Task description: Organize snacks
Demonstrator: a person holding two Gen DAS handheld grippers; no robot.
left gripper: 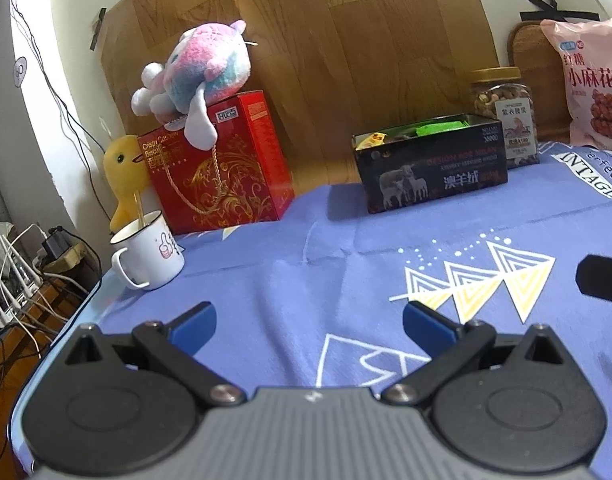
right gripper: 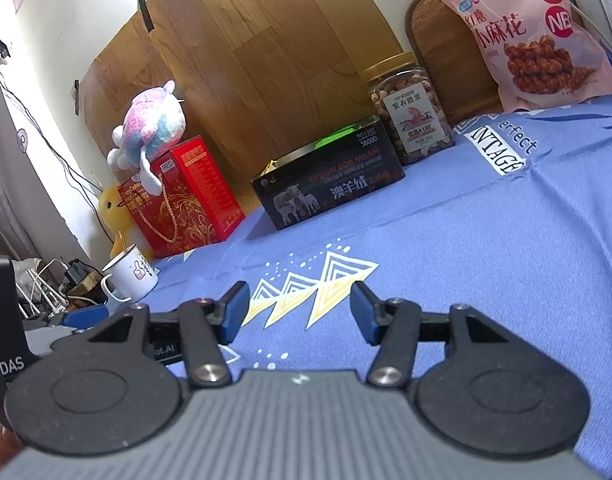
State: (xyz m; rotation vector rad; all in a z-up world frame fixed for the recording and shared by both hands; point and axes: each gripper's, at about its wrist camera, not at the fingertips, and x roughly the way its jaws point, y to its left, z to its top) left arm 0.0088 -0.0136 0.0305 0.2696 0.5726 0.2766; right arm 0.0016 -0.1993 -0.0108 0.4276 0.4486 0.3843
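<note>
A black open box (left gripper: 432, 172) stands at the back of the blue tablecloth with green and yellow snack packets inside; it also shows in the right wrist view (right gripper: 330, 180). A jar of nuts (left gripper: 504, 116) (right gripper: 410, 106) stands right of it. A pink snack bag (left gripper: 590, 84) (right gripper: 534, 36) leans at the far right. A red biscuit box (left gripper: 222, 168) (right gripper: 186, 196) stands at the left. My left gripper (left gripper: 309, 324) is open and empty, low over the cloth. My right gripper (right gripper: 300, 312) is open and empty, also over the cloth.
A plush toy (left gripper: 198, 76) sits on the red box, a yellow duck (left gripper: 124, 172) beside it. A white mug (left gripper: 150, 250) (right gripper: 130, 274) stands near the table's left edge. Cables and routers lie below the left edge. A wooden board backs the table.
</note>
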